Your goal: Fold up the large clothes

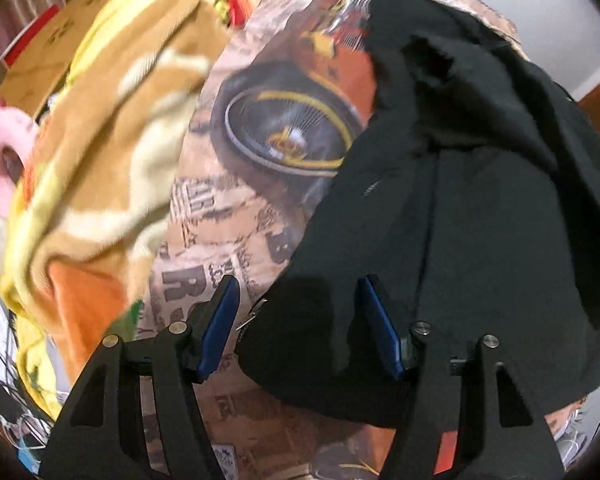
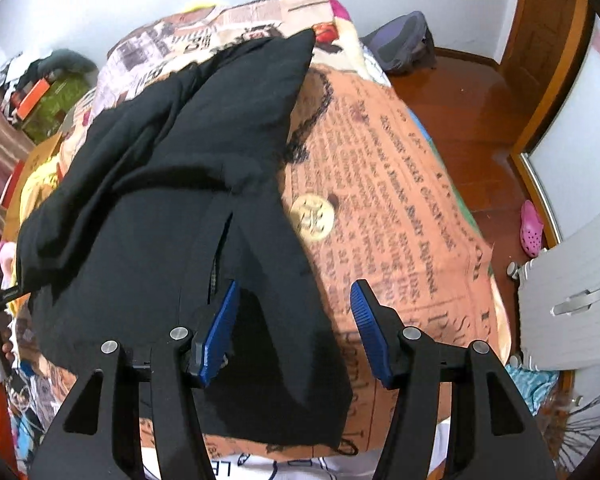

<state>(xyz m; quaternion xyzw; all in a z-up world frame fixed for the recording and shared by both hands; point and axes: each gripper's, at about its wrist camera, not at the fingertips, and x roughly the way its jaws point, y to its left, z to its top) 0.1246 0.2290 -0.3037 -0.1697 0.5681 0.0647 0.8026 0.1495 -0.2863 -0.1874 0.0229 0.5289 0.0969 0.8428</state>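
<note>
A black garment (image 1: pixel 480 220) lies in a rumpled heap on a bed covered by a newsprint-patterned sheet (image 1: pixel 228 216). In the left wrist view its near left corner sits between the fingers of the left gripper (image 1: pixel 298 324): the right blue pad (image 1: pixel 382 332) is over the dark cloth, while the left pad is over bare sheet beside the garment's edge. The fingers stand apart, released, pressing on nothing. A small metal zipper pull (image 1: pixel 254 314) pokes out at that edge, between the pads.

In the right wrist view the same garment (image 2: pixel 148 208) spreads up and to the left, and its near right hem falls in the gap of the right gripper (image 2: pixel 294 332). The left pad (image 2: pixel 218 336) lies over the cloth beside an open slit or zipper line; the right pad is over bare sheet. These fingers are also parted and grasp nothing.

The cloth looks matte, soft and thick, folded over itself into pointed lobes; which part is sleeve or body I cannot tell. The sheet is printed with text columns, a wheel and a round emblem (image 2: pixel 314 218). A fuzzy yellow-and-tan blanket (image 1: pixel 112 152) is bunched to the left, blurred. A pink shoe (image 2: pixel 531 229) lies on the glossy wooden floor (image 2: pixel 460 108). The garment's near edge is hidden behind the gripper frames.
</note>
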